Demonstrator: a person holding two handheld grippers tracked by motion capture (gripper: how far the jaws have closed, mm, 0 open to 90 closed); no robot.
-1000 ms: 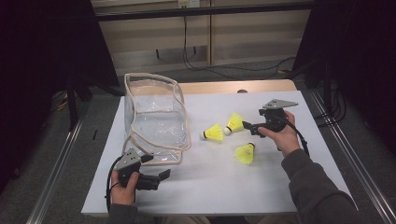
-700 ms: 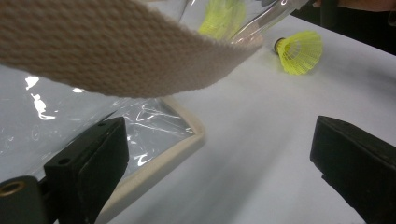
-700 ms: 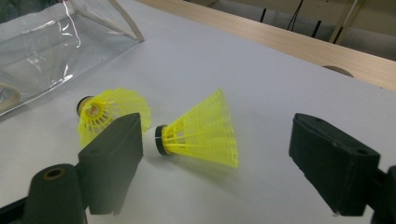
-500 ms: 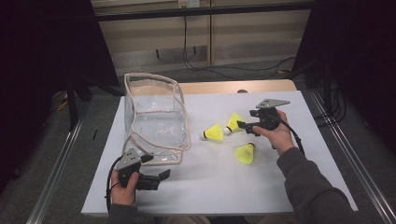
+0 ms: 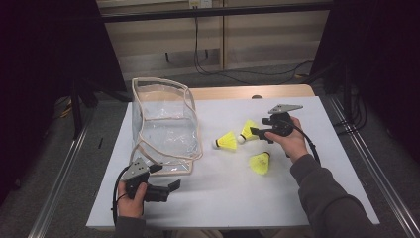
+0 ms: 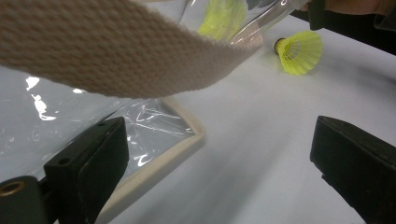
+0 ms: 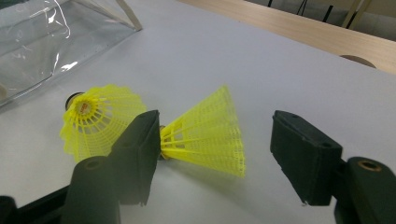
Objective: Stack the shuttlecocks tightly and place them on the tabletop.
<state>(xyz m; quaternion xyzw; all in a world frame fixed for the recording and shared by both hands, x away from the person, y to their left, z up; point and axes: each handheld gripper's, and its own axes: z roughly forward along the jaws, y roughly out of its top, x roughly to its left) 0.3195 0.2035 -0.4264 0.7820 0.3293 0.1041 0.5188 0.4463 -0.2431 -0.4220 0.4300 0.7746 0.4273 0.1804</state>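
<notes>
One shuttlecock [image 7: 208, 135] now between right claw [image 7: 219, 154] jaws, closing, ungripped; left claw [image 6: 219, 172] unmoved, open, empty.

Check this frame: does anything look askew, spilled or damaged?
Nothing looks damaged or spilled. The clear bag stands upright but leans, its sides crumpled. Three yellow shuttlecocks lie scattered on the white table, tipped on their sides.

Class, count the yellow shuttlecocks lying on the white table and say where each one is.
3: one nearest the clear bag, one between the right gripper's jaws, one nearer the person. None appears hidden.
</notes>
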